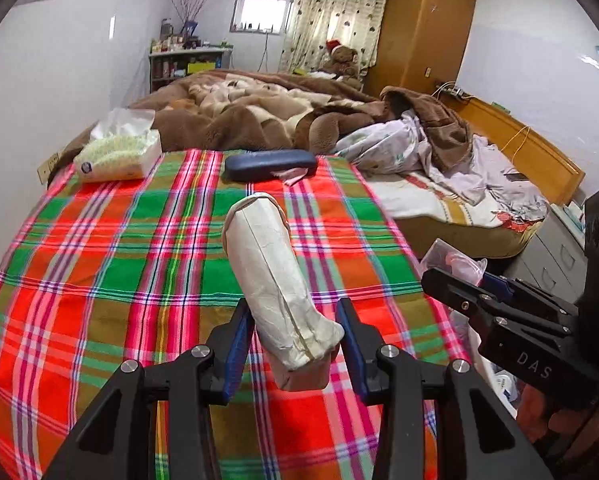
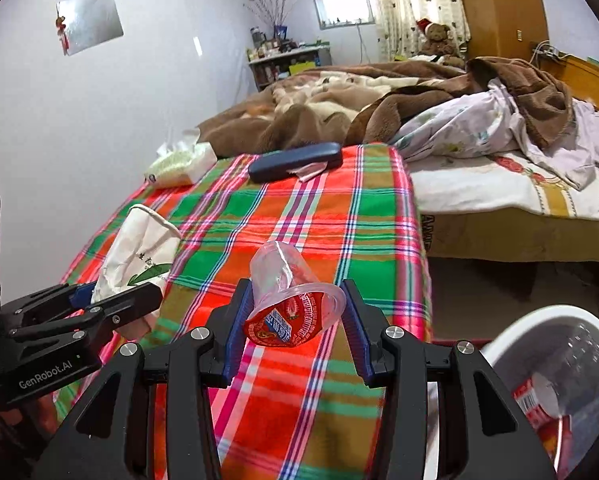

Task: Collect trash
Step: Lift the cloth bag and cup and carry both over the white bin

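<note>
Over the plaid counter (image 2: 319,216), with the white bin (image 2: 511,332) at four o'clock, the right hand-held gripper (image 2: 297,320) is pinching a crushed plastic cup (image 2: 291,300) and the left hand-held gripper (image 1: 297,336) is clamping a crumpled paper cup (image 1: 271,264), either possibly slipping out before reaching it.

1. The red-and-green plaid cloth (image 2: 299,216) covers the near surface; the bed with the rumpled brown blanket (image 2: 339,96) lies behind it, toward 12 o'clock.
2. On the cloth, the dark blue oblong case (image 2: 295,162) lies at the far edge, at 12 o'clock.
3. The soft white pack of tissues (image 2: 181,162) lies left of the case, at 10 o'clock.
4. The crushed white paper cup (image 1: 275,280) sits between the left gripper's (image 1: 295,320) jaws, above the cloth.
5. The clear plastic cup with a red lid (image 2: 291,296) sits between the right gripper's (image 2: 295,312) jaws, right of the paper cup.
6. The white round bin (image 2: 555,384) stands at 4 o'clock, off the cloth's right edge, with a clear cup inside.
</note>
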